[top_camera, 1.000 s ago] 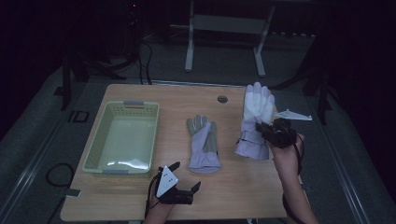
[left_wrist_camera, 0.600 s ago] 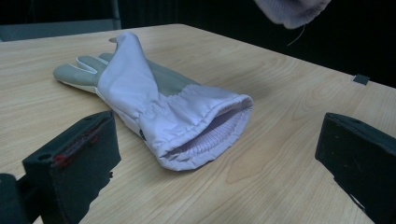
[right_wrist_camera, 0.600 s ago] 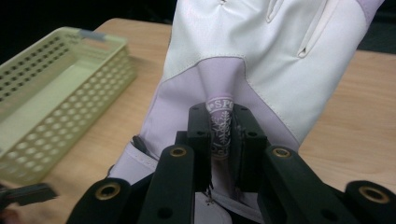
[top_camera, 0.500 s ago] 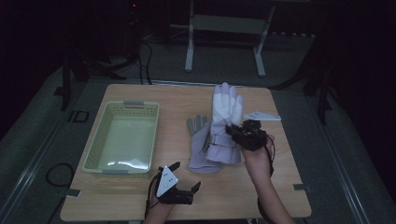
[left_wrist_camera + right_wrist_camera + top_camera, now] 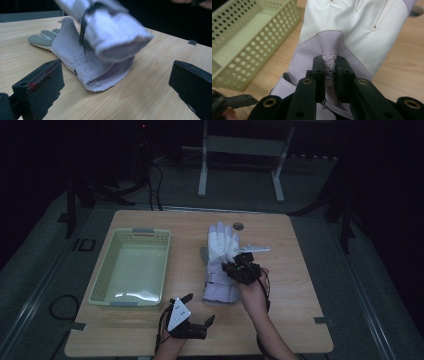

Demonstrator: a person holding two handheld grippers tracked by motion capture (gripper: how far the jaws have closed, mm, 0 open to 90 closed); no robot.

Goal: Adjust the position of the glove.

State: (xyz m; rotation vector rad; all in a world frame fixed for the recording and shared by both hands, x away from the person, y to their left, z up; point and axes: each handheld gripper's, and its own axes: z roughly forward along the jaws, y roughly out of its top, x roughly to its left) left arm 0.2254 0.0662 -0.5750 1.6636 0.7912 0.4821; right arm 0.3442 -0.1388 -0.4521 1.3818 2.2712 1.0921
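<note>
Left gripper (image 5: 192, 322): your left hand rests it at the near edge of the surface (image 5: 300, 285), just near of the gloves. Its fingers (image 5: 37, 87) stand released, wide apart, with nothing between them; in the left gripper view they frame the cuff of the lying glove.

Right gripper (image 5: 240, 269): your right hand holds it right of centre, over the gloves. Its fingers (image 5: 318, 72) are clenched on a pinched fold of the white glove, at the small printed patch near the cuff.

White glove (image 5: 222, 240): grasped by the right gripper, its cuff end lifted, blurred in the left gripper view. It hangs over the other glove, glove fingers pointing to the far side. Whether its tips touch the surface, you cannot tell.

Lying glove (image 5: 75, 55): flat on the surface beneath the held one, lavender back, grey finger parts, open cuff facing the left gripper. In the high view a grey bit of it peeks out left of the white glove.

Basket (image 5: 102, 280): pale green, perforated, on the left half of the surface, just beside the gloves.

Round hole (image 5: 238, 226): in the surface, just far of the white glove's tips.
</note>
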